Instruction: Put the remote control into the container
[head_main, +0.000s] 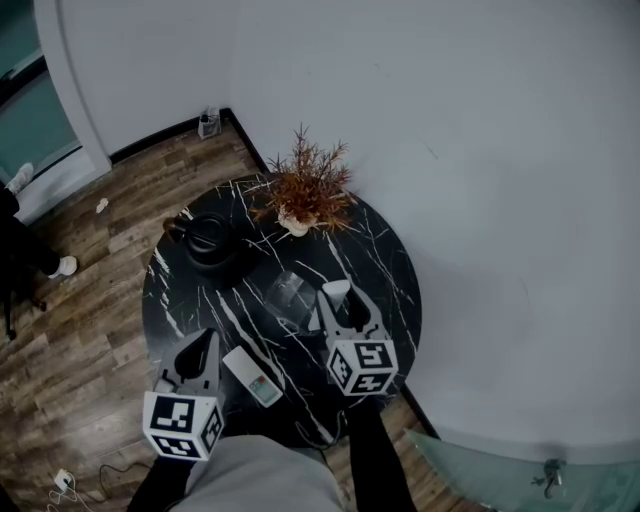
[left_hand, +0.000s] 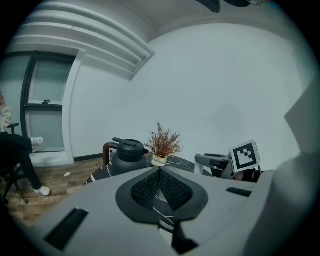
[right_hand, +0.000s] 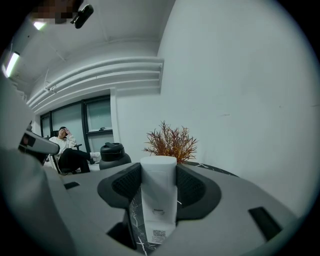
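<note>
Right gripper (right_hand: 158, 171) pinches the remote control (right_hand: 158, 200) lengthways, both pads pressed on its long sides, its labelled back toward the camera and its far end poking past the fingertips. The grip looks centred, but the casing is smooth plastic, so a quick tilt could probably let it slide forward out of the pads.

Just left of and beyond that far end stands the container (head_main: 288, 288), clear and hard to make out against the black marbled table (head_main: 395, 300). Because its rim barely shows, the remote's end could strike the wall rather than clear it, and so light a box would likely skid toward the dried plant (head_main: 308, 190) at the table's far side. If the remote is longer than the box is deep, releasing it too high may leave it leaning on the rim or tip it out.

Nearer and to the left, the left gripper (left_hand: 160, 172) hovers with its jaws pressed together on nothing. Between the two grippers a second remote (head_main: 252, 376) lies flat on the table. A kettle (head_main: 210, 240) stands far left, well apart from the path.
</note>
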